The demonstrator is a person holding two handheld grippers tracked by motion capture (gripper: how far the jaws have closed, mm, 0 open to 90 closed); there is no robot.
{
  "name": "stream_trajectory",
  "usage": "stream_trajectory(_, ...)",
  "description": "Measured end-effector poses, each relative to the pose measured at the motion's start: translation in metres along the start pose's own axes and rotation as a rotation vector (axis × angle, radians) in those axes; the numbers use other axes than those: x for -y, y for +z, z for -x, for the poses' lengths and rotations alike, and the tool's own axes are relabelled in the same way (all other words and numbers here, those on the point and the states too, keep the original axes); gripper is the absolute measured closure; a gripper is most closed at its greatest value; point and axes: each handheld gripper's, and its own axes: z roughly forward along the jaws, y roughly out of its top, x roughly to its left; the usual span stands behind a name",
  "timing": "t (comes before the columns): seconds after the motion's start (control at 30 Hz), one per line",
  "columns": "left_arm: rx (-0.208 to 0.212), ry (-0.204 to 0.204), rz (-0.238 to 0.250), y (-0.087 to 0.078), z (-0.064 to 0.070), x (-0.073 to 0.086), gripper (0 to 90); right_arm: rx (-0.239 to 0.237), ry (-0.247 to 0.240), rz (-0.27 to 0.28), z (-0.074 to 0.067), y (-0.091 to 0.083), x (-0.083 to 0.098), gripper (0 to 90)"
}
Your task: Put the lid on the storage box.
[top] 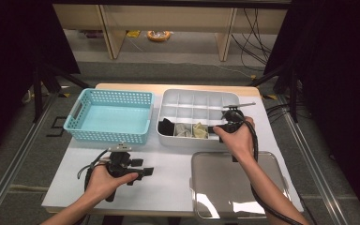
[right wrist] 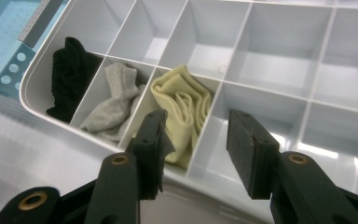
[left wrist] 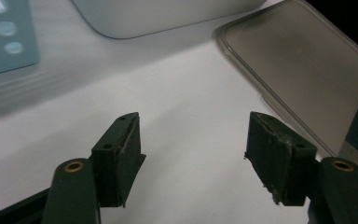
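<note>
A white divided organiser box (top: 201,92) stands at the back right of the table. Its front row holds a black sock (right wrist: 70,74), a grey sock (right wrist: 114,98) and a folded cream sock (right wrist: 184,100), one per compartment. My right gripper (right wrist: 196,126) hovers over the box's front edge, open and empty, with the cream sock just beyond its jaws. In the high view the right gripper (top: 217,128) sits to the right of the cream sock (top: 199,130). Low over the bare tabletop at the front left, my left gripper (top: 145,168) is open with nothing between its jaws (left wrist: 193,135).
An empty teal basket (top: 108,117) stands at the back left, beside the organiser. A clear plastic lid (top: 234,183) lies flat at the front right, under the right forearm. The white table (top: 168,159) has bare room between the two hands.
</note>
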Motion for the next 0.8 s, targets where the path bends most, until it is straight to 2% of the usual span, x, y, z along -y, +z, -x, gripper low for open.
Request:
stream_trajectory(0.07, 0.016, 0.001, -0.003, 0.003, 0.002, -0.002, 35.5, 0.0, 0.009, -0.005, 0.004, -0.004, 0.005, 57.3)
stream_trajectory(0.1, 0.01, 0.0, 0.0, 0.004, 0.004, -0.002, 35.8, -0.002, 0.03, -0.005, 0.003, -0.006, 0.008, 57.3)
stream_trajectory(0.13, 0.018, -0.009, 0.0, 0.006, 0.005, -0.003, 35.9, -0.007, 0.086, -0.02, 0.0, -0.009, 0.011, 57.1)
stream_trajectory(0.17, 0.031, -0.012, -0.007, 0.007, 0.005, -0.004, 36.1, 0.006, 0.052, -0.017, 0.004, -0.01, 0.013, 57.1)
stream_trajectory(0.2, 0.033, -0.013, -0.007, 0.008, 0.005, -0.005, 36.2, -0.004, 0.099, -0.028, 0.002, -0.012, 0.016, 57.1)
stream_trajectory(0.23, 0.037, -0.013, -0.008, 0.009, 0.006, -0.005, 36.5, -0.004, 0.042, -0.011, 0.008, -0.013, 0.018, 57.1)
stream_trajectory(0.27, 0.042, -0.017, -0.01, 0.011, 0.007, -0.005, 36.7, 0.002, 0.047, -0.011, 0.009, -0.015, 0.02, 57.1)
stream_trajectory(0.3, 0.053, -0.019, -0.014, 0.013, 0.008, -0.006, 37.1, 0.008, 0.075, -0.034, 0.007, -0.018, 0.022, 57.1)
stream_trajectory(0.33, 0.056, -0.029, -0.015, 0.015, 0.01, -0.006, 37.4, 0.006, 0.031, -0.014, 0.013, -0.019, 0.025, 56.9)
stream_trajectory(0.37, 0.07, -0.035, -0.021, 0.017, 0.011, -0.006, 37.6, 0.011, 0.05, -0.016, 0.013, -0.02, 0.027, 56.8)
stream_trajectory(0.4, 0.08, -0.039, -0.023, 0.019, 0.013, -0.007, 37.7, 0.009, 0.027, 0.003, 0.018, -0.022, 0.03, 56.8)
stream_trajectory(0.43, 0.091, -0.039, -0.023, 0.021, 0.015, -0.007, 37.8, 0.009, 0.06, 0.004, 0.017, -0.025, 0.032, 56.7)
stream_trajectory(0.47, 0.084, -0.033, -0.025, 0.022, 0.017, -0.007, 37.9, 0.02, 0.063, -0.002, 0.02, -0.027, 0.034, 56.7)
stream_trajectory(0.5, 0.086, -0.03, -0.031, 0.023, 0.019, -0.007, 38.1, 0.021, 0.141, -0.025, 0.015, -0.031, 0.036, 56.7)
stream_trajectory(0.53, 0.1, -0.032, -0.032, 0.024, 0.019, -0.007, 38.3, 0.0, 0.086, 0.004, 0.023, -0.031, 0.039, 56.8)
stream_trajectory(0.6, 0.108, -0.031, -0.033, 0.025, 0.021, -0.007, 38.9, 0.015, 0.085, 0.006, 0.027, -0.033, 0.044, 56.7)
stream_trajectory(0.63, 0.11, -0.031, -0.032, 0.025, 0.021, -0.007, 39.2, 0.013, 0.062, 0.016, 0.032, -0.033, 0.047, 56.8)
stream_trajectory(0.67, 0.108, -0.026, -0.032, 0.024, 0.021, -0.007, 39.6, 0.009, 0.08, 0.014, 0.032, -0.034, 0.048, 56.7)
stream_trajectory(0.7, 0.105, -0.023, -0.032, 0.024, 0.021, -0.006, 39.9, 0.014, 0.074, 0.008, 0.034, -0.035, 0.05, 56.6)
stream_trajectory(0.73, 0.092, -0.025, -0.028, 0.023, 0.021, -0.006, 40.1, 0.011, 0.105, -0.003, 0.034, -0.036, 0.052, 56.5)
stream_trajectory(0.8, 0.098, -0.03, -0.03, 0.023, 0.02, -0.005, 40.4, 0.019, 0.12, 0.007, 0.036, -0.036, 0.055, 56.4)
